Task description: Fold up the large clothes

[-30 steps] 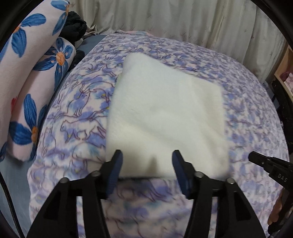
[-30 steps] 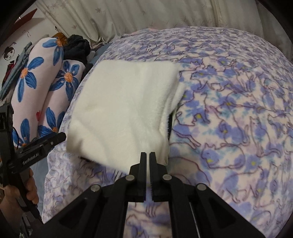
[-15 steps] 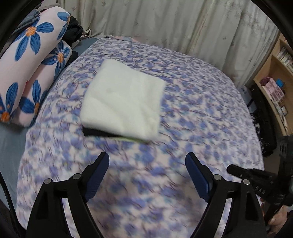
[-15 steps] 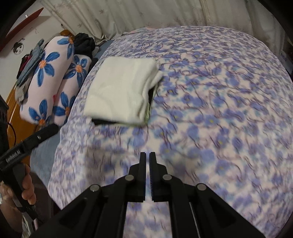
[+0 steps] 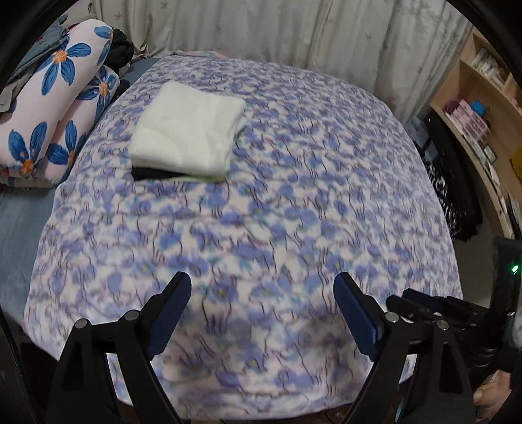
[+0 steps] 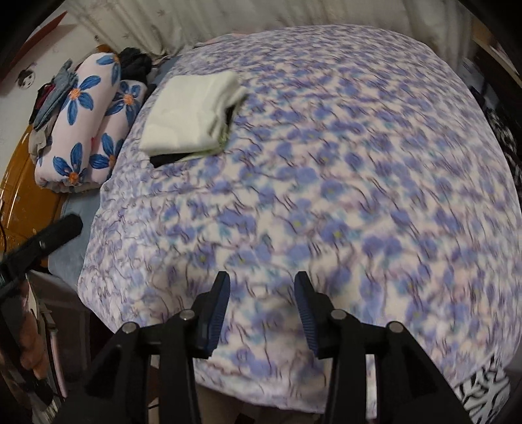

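Note:
A folded cream-white garment (image 5: 187, 130) lies on the far left of the bed, on top of a dark folded piece (image 5: 153, 173); it also shows in the right wrist view (image 6: 192, 114). My left gripper (image 5: 262, 287) is open and empty, held above the near edge of the bed, far from the garment. My right gripper (image 6: 261, 287) is open and empty, also over the near edge. The right gripper's body shows at the lower right of the left wrist view (image 5: 434, 306).
The bed is covered by a purple flower-print blanket (image 5: 293, 195). Rolled bedding with blue flowers (image 5: 55, 107) lies along the left side. A curtain (image 5: 277, 29) hangs behind. Wooden shelves (image 5: 483, 107) stand at the right. Dark clothes (image 6: 135, 63) sit by the bedding.
Both grippers have pulled back from the folded garment toward the near edge of the bed. The right gripper has gone from shut to open. The left gripper has opened wider.

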